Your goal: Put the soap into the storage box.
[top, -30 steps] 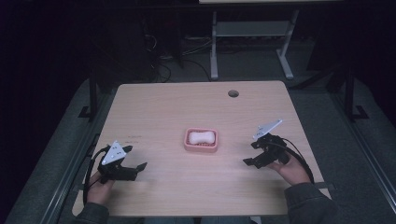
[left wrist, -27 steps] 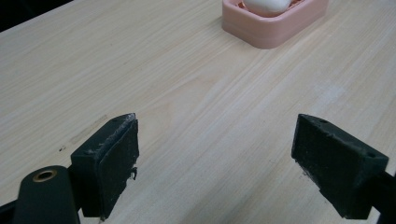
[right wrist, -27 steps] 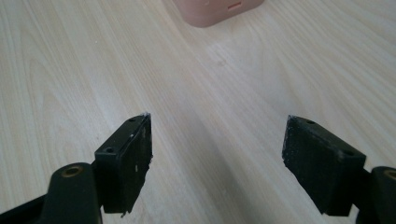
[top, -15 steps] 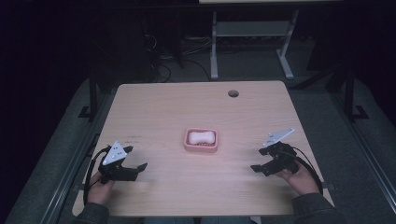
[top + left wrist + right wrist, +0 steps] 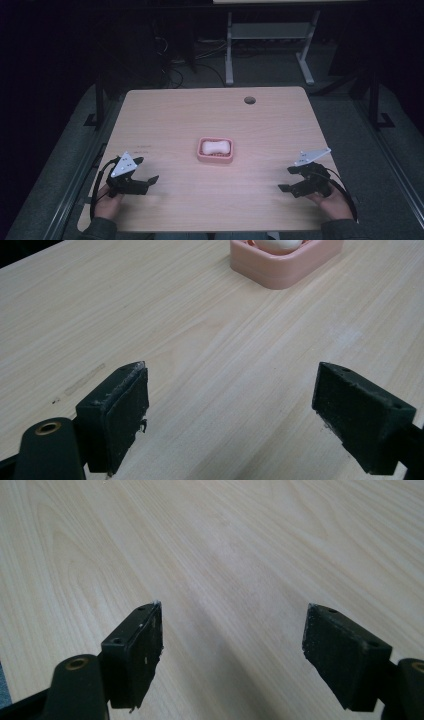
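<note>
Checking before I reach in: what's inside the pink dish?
The pink dish holds one white soap bar, lying flat and rising above the rim. The dish floor beneath the bar is covered, so anything under it is unseen.

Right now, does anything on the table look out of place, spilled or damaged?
Nothing stands out. The pink soap dish sits flat near the middle of the table with the white soap inside it. The left gripper and right gripper are both open, empty and well apart from the dish.

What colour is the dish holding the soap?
Pink rectangular plastic dish; clearest in the left gripper view.
</note>
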Demonstrator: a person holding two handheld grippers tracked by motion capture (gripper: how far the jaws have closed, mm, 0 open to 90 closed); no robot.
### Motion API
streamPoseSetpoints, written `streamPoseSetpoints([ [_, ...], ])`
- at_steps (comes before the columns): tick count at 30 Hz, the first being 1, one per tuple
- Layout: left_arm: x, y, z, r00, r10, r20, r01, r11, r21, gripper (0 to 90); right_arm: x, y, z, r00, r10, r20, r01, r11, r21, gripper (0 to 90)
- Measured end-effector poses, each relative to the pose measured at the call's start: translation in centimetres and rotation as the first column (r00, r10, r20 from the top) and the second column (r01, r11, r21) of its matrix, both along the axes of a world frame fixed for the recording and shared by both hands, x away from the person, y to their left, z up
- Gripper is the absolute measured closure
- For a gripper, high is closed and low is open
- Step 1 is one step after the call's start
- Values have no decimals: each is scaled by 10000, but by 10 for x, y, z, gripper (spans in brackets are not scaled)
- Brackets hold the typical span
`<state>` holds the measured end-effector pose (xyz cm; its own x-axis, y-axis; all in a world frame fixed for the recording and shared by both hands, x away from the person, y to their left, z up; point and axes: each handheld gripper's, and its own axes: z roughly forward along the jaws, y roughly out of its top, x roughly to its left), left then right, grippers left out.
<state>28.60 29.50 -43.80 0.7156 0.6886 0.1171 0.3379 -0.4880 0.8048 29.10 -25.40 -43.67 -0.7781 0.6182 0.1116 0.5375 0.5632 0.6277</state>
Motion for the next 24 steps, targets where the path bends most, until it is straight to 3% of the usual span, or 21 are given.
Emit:
streamPoseSetpoints([
  [17,1,-5,-1,9997,-248,-49,248,9996,151,144,-29,-15,-14,9978,-543,370,525,9975,475,225],
  [19,1,-6,-1,9998,-209,-53,210,9997,90,144,-36,-16,-13,9963,-637,577,615,9973,391,221],
  [21,1,-7,-1,9997,-251,-50,251,9996,91,144,-41,-17,-10,9943,-738,775,681,9949,745,208],
  [24,1,-8,-1,9994,-330,-71,331,9994,128,144,-48,-16,-7,9901,-894,1077,811,9935,795,200],
])
